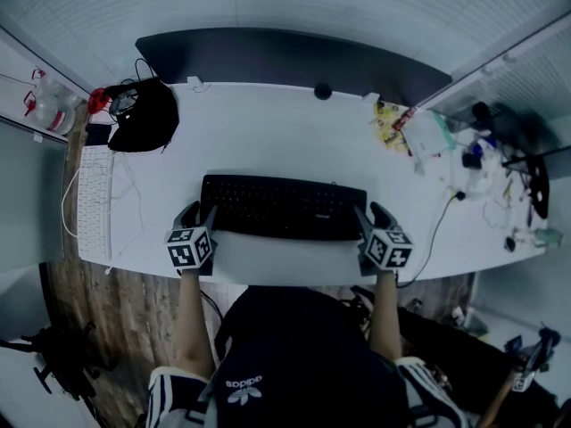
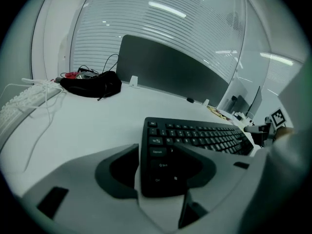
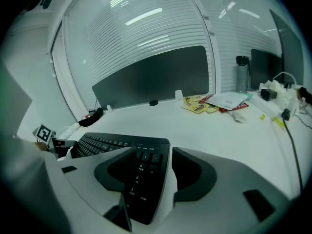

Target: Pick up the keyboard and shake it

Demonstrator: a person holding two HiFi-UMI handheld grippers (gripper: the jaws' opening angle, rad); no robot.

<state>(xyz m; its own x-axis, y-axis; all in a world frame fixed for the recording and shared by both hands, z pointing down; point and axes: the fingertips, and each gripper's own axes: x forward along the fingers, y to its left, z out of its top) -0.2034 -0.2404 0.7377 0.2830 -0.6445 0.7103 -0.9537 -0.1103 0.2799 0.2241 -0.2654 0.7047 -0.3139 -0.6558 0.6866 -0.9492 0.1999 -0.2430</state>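
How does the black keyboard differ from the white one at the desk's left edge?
Black keyboard lies across mid-desk; white keyboard runs along the left edge. Left gripper and right gripper straddle the black one's ends; no gripper is at the white one. Both lie flat on the desk.

black keyboard [image 3: 105, 144] end between parted jaws of hand-held gripper [image 3: 153, 154], seemingly not gripped, white desk [image 3: 219, 128]

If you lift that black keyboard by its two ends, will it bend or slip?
The keyboard looks like a rigid plastic slab lying flat, so it probably stays straight. It seems thin, so likely light. Its smooth ends, between the left gripper and right gripper, might slip when shaken.
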